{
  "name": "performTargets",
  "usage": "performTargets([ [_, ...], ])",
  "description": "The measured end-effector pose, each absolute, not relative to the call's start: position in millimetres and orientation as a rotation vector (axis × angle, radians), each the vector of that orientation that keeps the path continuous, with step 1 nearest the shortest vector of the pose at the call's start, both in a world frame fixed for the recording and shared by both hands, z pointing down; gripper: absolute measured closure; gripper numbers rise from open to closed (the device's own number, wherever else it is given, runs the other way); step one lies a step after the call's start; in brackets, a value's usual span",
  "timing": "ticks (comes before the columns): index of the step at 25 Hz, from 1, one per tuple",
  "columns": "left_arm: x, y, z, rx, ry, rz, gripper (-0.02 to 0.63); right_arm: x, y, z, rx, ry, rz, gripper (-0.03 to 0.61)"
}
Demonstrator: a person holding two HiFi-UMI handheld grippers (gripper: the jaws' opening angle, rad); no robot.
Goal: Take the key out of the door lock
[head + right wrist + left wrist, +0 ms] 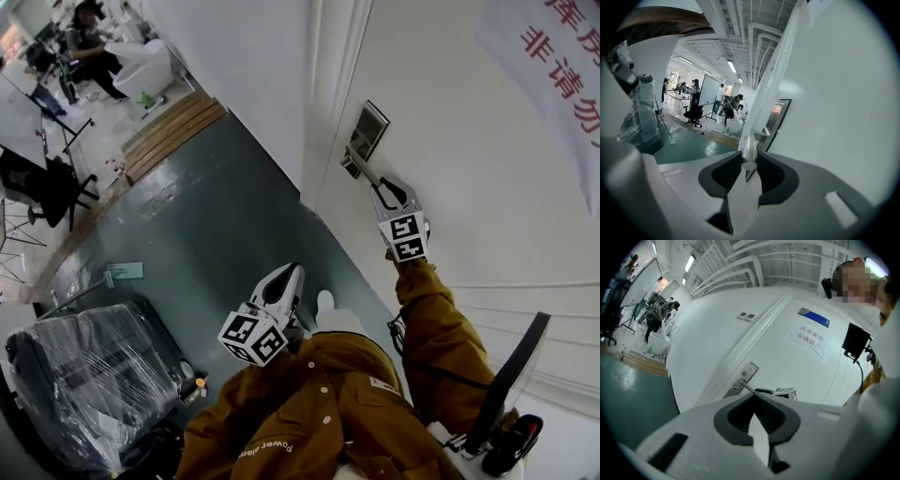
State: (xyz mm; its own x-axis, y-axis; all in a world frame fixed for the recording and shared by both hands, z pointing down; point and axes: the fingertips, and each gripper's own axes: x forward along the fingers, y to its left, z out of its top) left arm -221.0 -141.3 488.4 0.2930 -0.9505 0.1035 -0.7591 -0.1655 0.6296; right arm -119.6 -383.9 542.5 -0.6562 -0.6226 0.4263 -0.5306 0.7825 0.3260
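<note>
Lower centre of the head view, the left hand-held gripper (pixel 292 274) is pressed together with nothing in it, just above the brown jacket (pixel 309 412). Further up, right of centre, the right hand-held gripper (pixel 375 189) pinches the end of the silver door handle (pixel 360 169). Behind it the lock plate (pixel 368 125) sits on the white door (pixel 450 112); the key is too small to make out

The key can't be picked out: the lock plate (pixel 367 127) is too small in the head view, and the right gripper (pixel 375 187) covers the far end of the door handle (pixel 359 167). In the right gripper view the handle's tip vanishes between the jaws. The red-lettered sign (pixel 562 66) runs off the right edge.
</note>
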Motion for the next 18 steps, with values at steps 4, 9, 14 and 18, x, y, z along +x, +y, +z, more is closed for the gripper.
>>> performTargets([
  [4,-221,-198,512,1.935,-1.395,-0.513,0.494,-122,-382,540,0.853,-2.442,-0.229,0.468],
  [9,-225,-262,539,1.845,-1.291,-0.649,0.491,-124,-383,540,0.854,-2.444,-0.206,0.468],
  [14,-232,-317,579,1.735,-1.160,-0.774,0.491,-122,-385,542,0.848,-2.439,-0.211,0.468],
  [18,-224,-352,591,1.692,-1.060,-0.820,0.491,-123,-386,541,0.834,-2.441,-0.204,0.468],
])
